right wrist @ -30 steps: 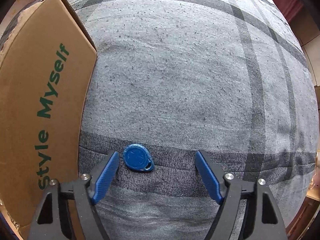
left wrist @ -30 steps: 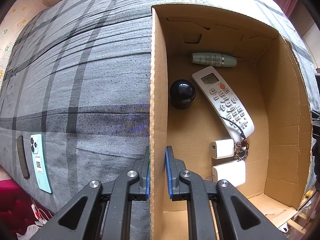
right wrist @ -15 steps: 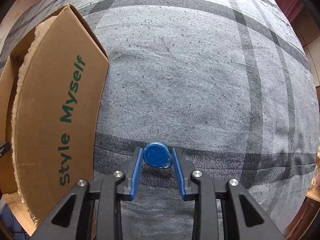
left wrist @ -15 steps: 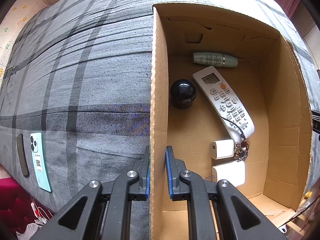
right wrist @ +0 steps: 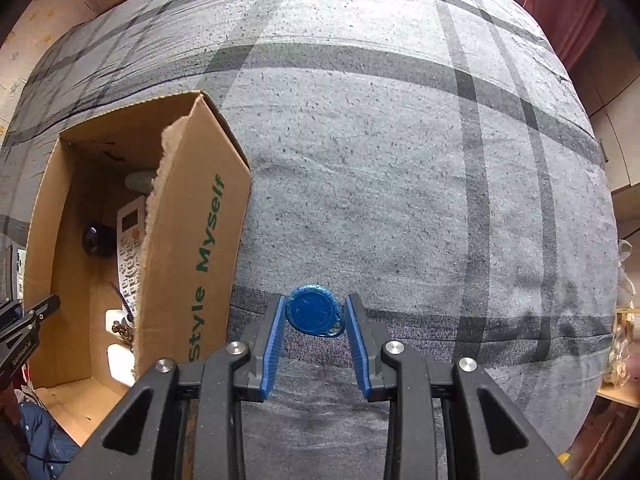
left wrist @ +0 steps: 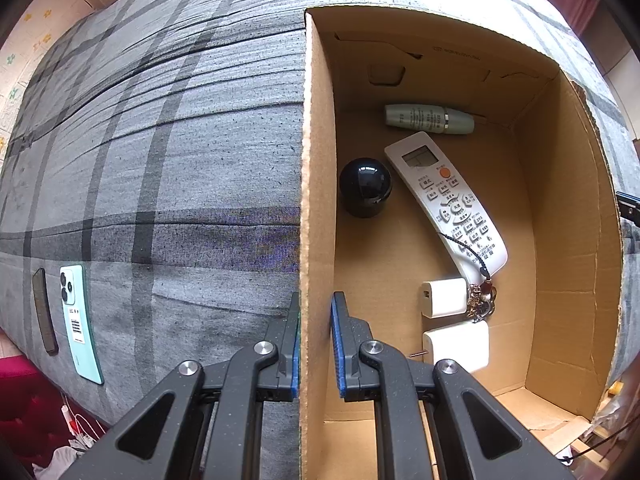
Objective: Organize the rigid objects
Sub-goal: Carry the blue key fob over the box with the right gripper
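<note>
Right gripper [right wrist: 315, 342] clamps the blue key fob [right wrist: 314, 311] low in the centre of the right wrist frame, ribbed blue pads pressed on both sides of the round, textured disc, its small loop poking out lower right. Whether the fob is clear of the grey plaid bedspread [right wrist: 400, 160] is hard to say. Left of it stands the cardboard box [right wrist: 188, 240], its torn, fuzzy flap edge hiding most of the contents; only slivers show. Over to the left wrist view: the left gripper [left wrist: 315, 344] pinches the box's thin left wall, one finger outside, one inside. On the box floor lie a white remote [left wrist: 446, 200], a glossy black dome [left wrist: 365, 192], a pale green tube [left wrist: 428, 119] and two white chargers [left wrist: 444, 298], partly behind the gripper. At far left a mint phone [left wrist: 78, 320] lies near the bed's edge.
</note>
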### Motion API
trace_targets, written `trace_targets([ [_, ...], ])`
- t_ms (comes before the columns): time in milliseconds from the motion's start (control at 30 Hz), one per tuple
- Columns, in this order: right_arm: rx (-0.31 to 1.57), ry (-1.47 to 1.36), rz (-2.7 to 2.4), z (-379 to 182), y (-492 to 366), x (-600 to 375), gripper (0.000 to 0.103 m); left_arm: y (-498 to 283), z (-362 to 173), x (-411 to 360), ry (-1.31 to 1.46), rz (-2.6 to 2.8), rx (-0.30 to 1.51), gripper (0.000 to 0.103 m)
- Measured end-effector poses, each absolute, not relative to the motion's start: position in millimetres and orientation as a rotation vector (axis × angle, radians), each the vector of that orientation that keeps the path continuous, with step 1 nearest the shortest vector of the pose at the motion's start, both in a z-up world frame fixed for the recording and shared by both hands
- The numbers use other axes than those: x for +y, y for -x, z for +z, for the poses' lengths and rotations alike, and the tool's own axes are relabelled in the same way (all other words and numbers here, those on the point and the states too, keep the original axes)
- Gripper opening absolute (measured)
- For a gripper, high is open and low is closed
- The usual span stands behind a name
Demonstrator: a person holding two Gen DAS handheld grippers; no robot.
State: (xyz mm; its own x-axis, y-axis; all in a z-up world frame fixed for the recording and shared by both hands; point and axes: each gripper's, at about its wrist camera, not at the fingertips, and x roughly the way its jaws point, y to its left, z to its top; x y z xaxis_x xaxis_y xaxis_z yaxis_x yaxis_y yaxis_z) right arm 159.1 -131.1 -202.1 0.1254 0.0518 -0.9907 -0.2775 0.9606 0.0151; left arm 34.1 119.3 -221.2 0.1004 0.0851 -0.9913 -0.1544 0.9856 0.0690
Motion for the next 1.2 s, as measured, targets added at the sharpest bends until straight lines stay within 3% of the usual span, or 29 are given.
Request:
trace_targets([
  [700,1.342,0.268,0.422,-142.8,-124.0,-53.9,0.032,-32.8,-219.8,118.6,0.058,0.159,1.459,0.013],
  [1200,1.392,0.354,0.578,-170.9,-88.2,18.7,0.032,-32.3,-218.9,118.8,0.054,0.142,1.456,0.013],
])
